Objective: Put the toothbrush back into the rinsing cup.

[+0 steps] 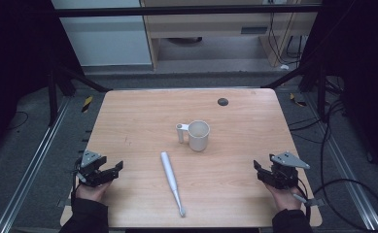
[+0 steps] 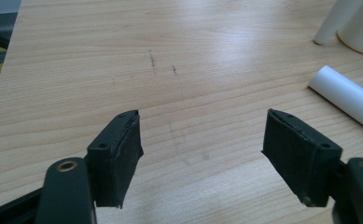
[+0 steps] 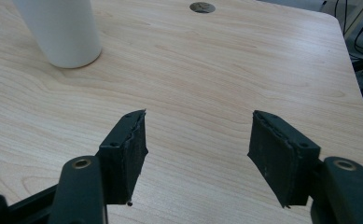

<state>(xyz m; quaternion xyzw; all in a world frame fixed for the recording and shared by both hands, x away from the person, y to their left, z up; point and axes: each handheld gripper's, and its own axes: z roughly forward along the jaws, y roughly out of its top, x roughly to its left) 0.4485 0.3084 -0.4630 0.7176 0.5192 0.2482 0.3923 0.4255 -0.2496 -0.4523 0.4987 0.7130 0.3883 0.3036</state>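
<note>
The table (image 1: 143, 121) is evenly lit from above in the high view, while the surroundings beyond its edges are left dark and underexposed. Only faint, soft shadows are cast beside the cup (image 1: 198, 135). In the left gripper view, a pale sheen is seen on the wood near the cup (image 2: 361, 28), which is slightly overexposed. Both gripper views are moderately sharp; slight softness is noted on the nearest jaw bases.

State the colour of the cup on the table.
White; the cup shows best in the high view.
</note>
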